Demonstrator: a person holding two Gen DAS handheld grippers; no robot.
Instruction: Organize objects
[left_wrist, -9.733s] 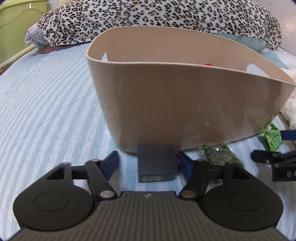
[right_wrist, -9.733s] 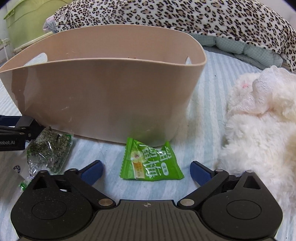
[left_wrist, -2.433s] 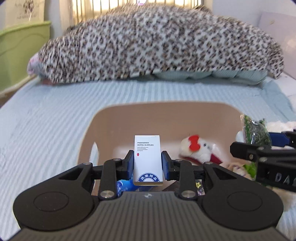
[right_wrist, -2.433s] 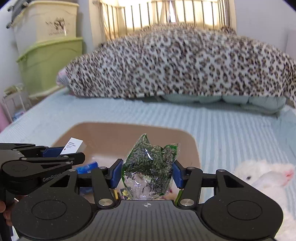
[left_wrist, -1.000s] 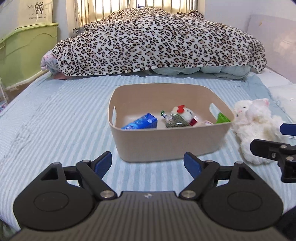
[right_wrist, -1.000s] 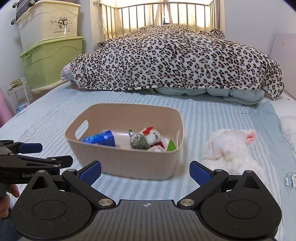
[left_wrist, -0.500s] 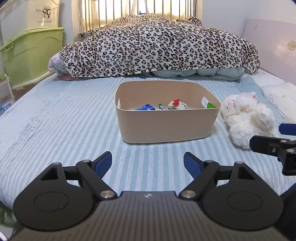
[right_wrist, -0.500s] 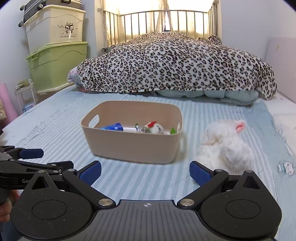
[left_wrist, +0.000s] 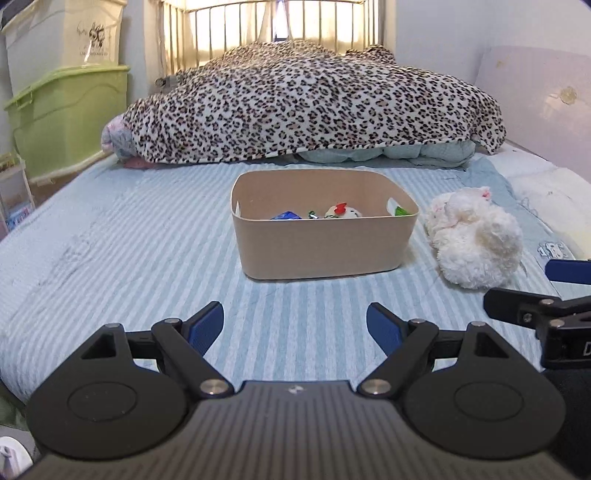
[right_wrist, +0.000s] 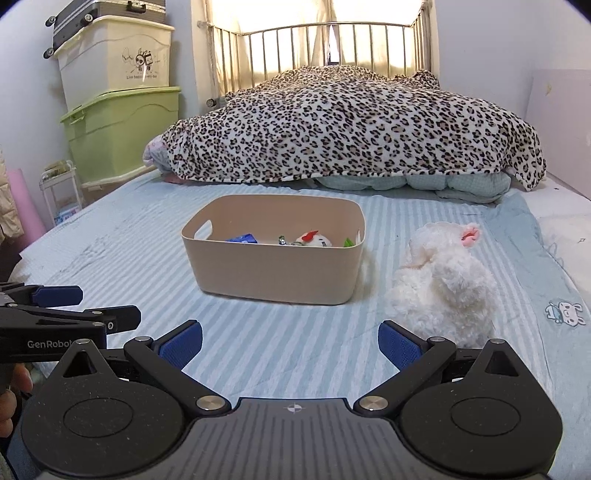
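Left wrist view: beige bin (left_wrist: 321, 251) well beyond spread, empty left gripper (left_wrist: 295, 326).

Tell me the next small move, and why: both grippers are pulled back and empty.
Probably reach the right gripper toward the white plush toy: it lies on the bed beside the beige bin, nearest that side, and both grippers are open.

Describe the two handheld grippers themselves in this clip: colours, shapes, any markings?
Both the left gripper and the right gripper are matte black, with two round discs, silver pivot pins, a ribbed grey body and blue fingertip pads. The left one's side reads "GenRobot" in white. No cables visible.
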